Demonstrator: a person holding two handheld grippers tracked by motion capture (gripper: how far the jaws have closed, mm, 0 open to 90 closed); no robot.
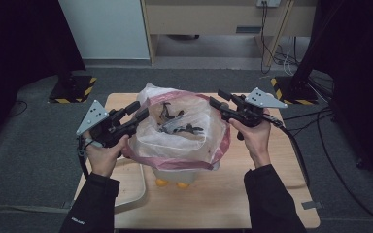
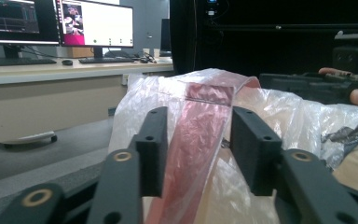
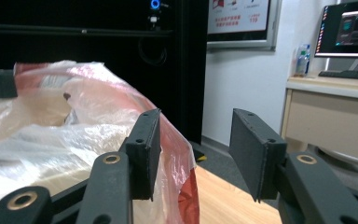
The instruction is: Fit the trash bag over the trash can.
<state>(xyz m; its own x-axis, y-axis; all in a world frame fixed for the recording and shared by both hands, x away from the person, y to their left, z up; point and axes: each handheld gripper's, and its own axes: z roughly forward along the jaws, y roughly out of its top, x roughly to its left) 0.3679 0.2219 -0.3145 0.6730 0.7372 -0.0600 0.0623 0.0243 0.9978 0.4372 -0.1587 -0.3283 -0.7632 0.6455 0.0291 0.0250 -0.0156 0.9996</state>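
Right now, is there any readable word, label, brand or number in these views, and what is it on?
Nothing reads clearly.
Sleeve print: too small.
Wall poster: red print and figures, blurred.
Monitors: screen text too small.
Bottle label: blurred.

the bag (image 1: 175, 141) fills the table's (image 1: 272, 194) middle between both hands; bare tabletop lies open at its right.

Each hand-held gripper is matte black; the left hand-held gripper (image 1: 137, 112) and the right hand-held gripper (image 1: 215, 100) both carry a grey three-cornered plate with small holes; the jaws are flat black blocks with brass-ringed pivots; black cables trail down; both sleeves are black with ribbed cuffs.
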